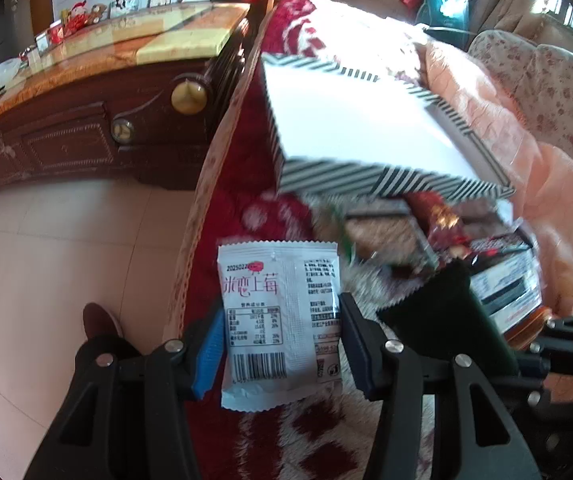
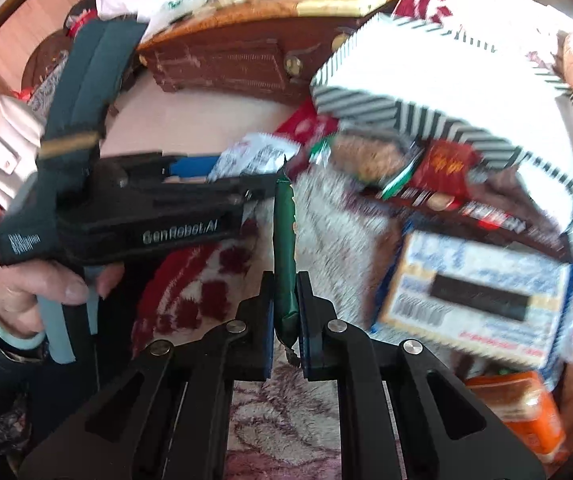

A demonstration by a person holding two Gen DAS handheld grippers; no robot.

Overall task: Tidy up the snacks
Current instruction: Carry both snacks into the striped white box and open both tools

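Observation:
A white snack packet (image 1: 280,320) with pink lettering and a barcode hangs upright between the pads of my left gripper (image 1: 282,312), which is shut on its two side edges. My right gripper (image 2: 285,280) is shut on a dark green packet (image 2: 285,256), seen edge-on here and as a dark flat pouch (image 1: 446,312) in the left wrist view. Beyond both stands a black-and-white striped box (image 1: 366,120) with a white inside. Several loose snacks (image 1: 426,232) lie in front of it. In the right wrist view, a hand (image 2: 46,280) holds the left gripper (image 2: 238,174) with the white packet (image 2: 254,156).
Everything lies on a red-and-white fluffy blanket (image 1: 254,152). A blue-and-white pack (image 2: 474,300) and an orange pack (image 2: 526,408) lie near the right gripper. A peach quilt (image 1: 526,160) lies right of the box. A dark wooden cabinet (image 1: 86,140) and tiled floor (image 1: 66,260) are to the left.

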